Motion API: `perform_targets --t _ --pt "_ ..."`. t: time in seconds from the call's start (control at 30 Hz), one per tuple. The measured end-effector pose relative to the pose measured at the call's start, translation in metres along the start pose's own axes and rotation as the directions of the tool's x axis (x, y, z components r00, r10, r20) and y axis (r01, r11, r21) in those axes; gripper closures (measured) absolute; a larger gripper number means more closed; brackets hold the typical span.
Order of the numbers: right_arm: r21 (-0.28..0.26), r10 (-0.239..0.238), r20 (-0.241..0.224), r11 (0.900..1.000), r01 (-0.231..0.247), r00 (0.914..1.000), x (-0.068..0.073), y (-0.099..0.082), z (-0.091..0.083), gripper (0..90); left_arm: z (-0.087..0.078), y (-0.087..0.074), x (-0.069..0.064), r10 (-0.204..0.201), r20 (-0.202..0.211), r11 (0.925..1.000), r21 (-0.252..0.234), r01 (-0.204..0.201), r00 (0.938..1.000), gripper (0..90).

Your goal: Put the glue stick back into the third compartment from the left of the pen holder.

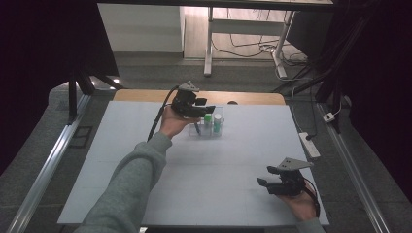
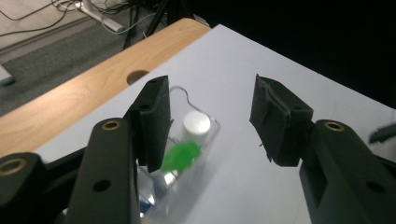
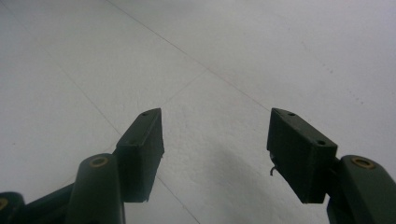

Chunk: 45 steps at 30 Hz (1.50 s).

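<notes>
Clear plastic tray [image 1: 194, 133] stands on the far middle of the white table sheet [image 1: 145, 184], just short of the bare wooden table edge [image 1: 145, 95]. Inside it are two small bottles standing upright: one with a green cap [image 1: 208, 118] on the left and one with a white cap [image 1: 217, 117] just to its right, close together. A dark slim item [image 1: 197, 128] lies at the tray's left side; the picture is too small to say what it is.

Held in the person's left hand, the left gripper [image 1: 209, 110] hovers at the tray's left far corner, pointing right over the bottles. In the left gripper view its jaws are spread wide with nothing between the pads; the tray [image 2: 205, 140] with the white cap [image 2: 196, 123] and green cap [image 2: 180, 156] sits below and partly behind the left-hand jaw, which seems not to touch them, though blur makes that hard to judge. A round hole [image 2: 137, 77] shows in the wooden edge beyond.

At the near right of the sheet, well apart from the tray, the right gripper [image 1: 262, 180] rests in the person's right hand. Its jaws are also spread, with only bare sheet [image 3: 215, 70] between them in the right gripper view.
</notes>
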State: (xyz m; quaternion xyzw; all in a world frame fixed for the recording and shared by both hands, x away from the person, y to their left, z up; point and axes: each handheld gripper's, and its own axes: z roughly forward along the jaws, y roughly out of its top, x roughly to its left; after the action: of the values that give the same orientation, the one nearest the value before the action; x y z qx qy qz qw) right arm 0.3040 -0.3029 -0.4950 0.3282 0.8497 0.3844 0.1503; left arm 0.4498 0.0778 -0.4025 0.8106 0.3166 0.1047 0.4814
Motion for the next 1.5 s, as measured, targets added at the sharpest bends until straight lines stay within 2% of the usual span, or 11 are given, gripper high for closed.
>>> perform_targets --t 0.1,0.2,0.47,0.87,1.07,1.17,1.5 --pt "-0.002 -0.001 0.002 1.0000 0.001 1.0000 -0.001 0.000 0.000 36.2 -0.014 -0.012 -0.002 0.005 0.015 1.0000 0.008 -0.005 0.9999 47.7" --pt "-0.002 0.006 0.005 1.0000 -0.006 1.0000 -0.001 0.000 -0.001 36.2 -0.027 -0.028 -0.005 -0.008 0.043 0.9999 -0.006 0.008 0.9990 47.7" --pt "0.002 0.005 0.008 1.0000 -0.005 1.0000 -0.001 0.000 0.000 36.1 -0.047 -0.062 -0.015 0.013 0.033 0.9999 -0.001 -0.013 0.9994 47.9" --pt "0.005 0.011 0.012 0.9999 -0.011 0.9999 -0.003 -0.001 -0.001 36.1 -0.074 -0.096 -0.026 0.025 0.016 0.9997 0.004 -0.026 0.9995 46.5" --pt "-0.004 0.017 0.017 0.9999 -0.016 0.9997 -0.004 -0.001 -0.002 36.0 -0.090 -0.119 -0.035 0.016 0.001 0.9997 0.018 -0.016 0.9999 44.0" --pt "-0.008 0.017 0.018 0.9998 -0.017 0.9997 -0.004 -0.001 -0.002 36.0 -0.098 -0.133 -0.039 0.024 -0.020 0.9990 0.037 -0.024 0.9995 42.7" --pt "-0.009 0.021 0.025 0.9997 -0.020 0.9995 -0.006 -0.002 -0.004 36.0 -0.116 -0.173 -0.047 0.010 -0.075 0.9975 0.071 -0.005 0.9971 40.0"
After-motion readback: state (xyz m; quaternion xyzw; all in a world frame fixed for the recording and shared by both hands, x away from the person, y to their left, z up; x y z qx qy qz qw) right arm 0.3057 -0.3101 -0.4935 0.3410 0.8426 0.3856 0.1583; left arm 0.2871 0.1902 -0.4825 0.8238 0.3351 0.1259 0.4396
